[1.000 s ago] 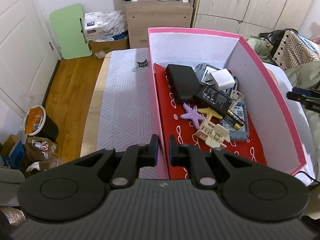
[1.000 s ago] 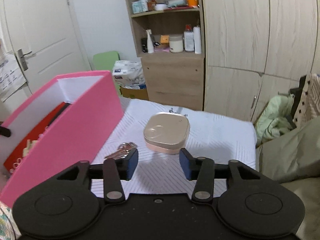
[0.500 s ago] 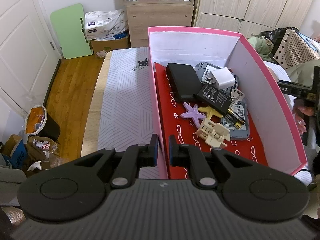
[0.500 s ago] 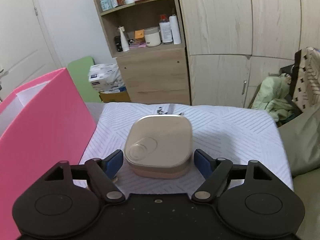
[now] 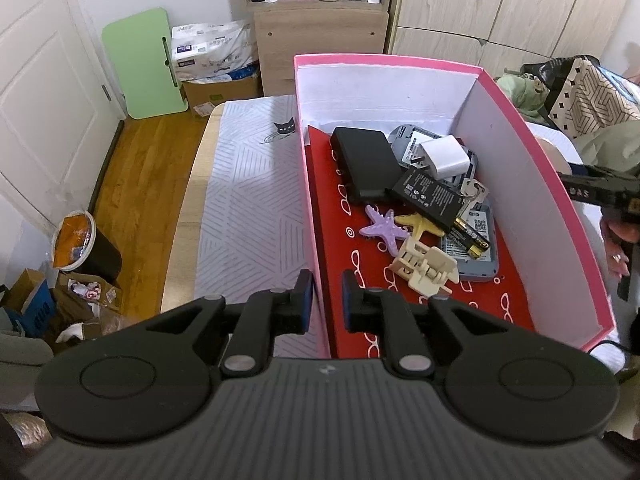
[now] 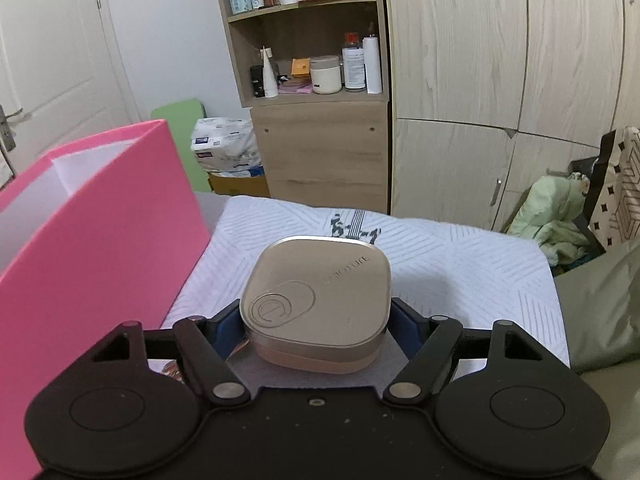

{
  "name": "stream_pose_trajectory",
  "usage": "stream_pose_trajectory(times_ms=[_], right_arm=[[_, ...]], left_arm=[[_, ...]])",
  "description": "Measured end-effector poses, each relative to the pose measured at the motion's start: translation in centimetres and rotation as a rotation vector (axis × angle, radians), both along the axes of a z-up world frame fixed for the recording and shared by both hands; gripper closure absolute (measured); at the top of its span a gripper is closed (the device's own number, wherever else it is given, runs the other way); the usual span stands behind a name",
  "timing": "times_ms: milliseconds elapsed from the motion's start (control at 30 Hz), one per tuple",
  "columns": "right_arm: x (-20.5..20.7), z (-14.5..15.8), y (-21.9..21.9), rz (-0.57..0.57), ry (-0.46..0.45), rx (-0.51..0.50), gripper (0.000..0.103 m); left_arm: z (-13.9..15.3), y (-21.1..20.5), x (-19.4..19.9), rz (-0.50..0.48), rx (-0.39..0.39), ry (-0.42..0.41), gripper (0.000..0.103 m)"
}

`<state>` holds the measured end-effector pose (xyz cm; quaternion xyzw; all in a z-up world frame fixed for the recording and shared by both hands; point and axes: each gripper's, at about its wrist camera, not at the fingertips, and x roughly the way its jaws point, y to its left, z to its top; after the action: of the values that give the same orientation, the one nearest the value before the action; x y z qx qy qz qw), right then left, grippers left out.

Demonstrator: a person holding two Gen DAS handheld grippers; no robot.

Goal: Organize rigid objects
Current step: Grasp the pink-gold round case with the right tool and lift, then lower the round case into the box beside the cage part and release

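Case [image 6: 316,304], a rounded-square beige-gold one, sits at centre frame in the right wrist view, flat on the white patterned cloth [image 6: 460,264] over the worktop. It's dead ahead of the right claw [image 6: 316,330], already between the fingers, so no sideways hunting needed. It's nearly square, so no real long axis to fuss over; the blue pads [image 6: 226,330] flank its left and right sides. Jaws are wide and closing in, but I'd say the pads aren't pressing yet.

Pink box [image 6: 100,232] fills the left of that frame, just beside the case, so my guess is the next move is grip, lift and carry left over the wall.

Left claw [image 5: 323,300] is at lower centre of its view, narrow, straddling the box's near-left wall [image 5: 310,216] while its jaws ease open. It's well away from the case, so the right hand is clearly the one for this.
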<state>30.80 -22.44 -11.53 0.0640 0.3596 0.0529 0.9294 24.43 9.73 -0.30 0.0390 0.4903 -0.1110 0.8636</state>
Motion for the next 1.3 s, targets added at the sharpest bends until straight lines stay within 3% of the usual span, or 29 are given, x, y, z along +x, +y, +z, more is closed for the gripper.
stream_pose_trajectory(times_ms=[167, 333, 500, 633, 800, 933, 1033, 1300], right_arm=[[-1.8, 1.7, -0.6, 0.006, -0.027, 0.067, 0.024], [-4.4, 6.1, 0.0, 0.082, -0.070, 0.110, 0.023], [-7.0, 10.6, 2.2, 0.307, -0.060, 0.341, 0.023], [-7.5, 12.0, 5.6, 0.451, -0.006, 0.392, 0.023], [-6.5, 12.3, 10.3, 0.570, 0.080, 0.269, 0.024], [-5.8, 12.1, 13.6, 0.605, 0.096, 0.032, 0.024], [-5.1, 11.3, 14.4, 0.616, 0.099, -0.087, 0.024], [-3.5, 9.2, 15.5, 0.674, 0.193, -0.101, 0.025]], left_arm=[[0.0, -0.2, -0.1, -0.001, 0.010, -0.002, 0.090], [0.1, -0.2, -0.2, -0.010, 0.017, 0.004, 0.090], [0.0, -0.3, -0.4, -0.009, 0.022, -0.005, 0.090], [0.1, -0.3, -0.5, -0.007, 0.019, -0.002, 0.090], [0.1, -0.3, -0.4, -0.008, 0.021, 0.000, 0.090], [0.1, -0.2, -0.5, -0.007, 0.018, -0.004, 0.090], [0.1, -0.2, -0.5, -0.004, 0.014, -0.006, 0.090], [0.1, -0.2, -0.6, -0.003, 0.009, -0.005, 0.090]])
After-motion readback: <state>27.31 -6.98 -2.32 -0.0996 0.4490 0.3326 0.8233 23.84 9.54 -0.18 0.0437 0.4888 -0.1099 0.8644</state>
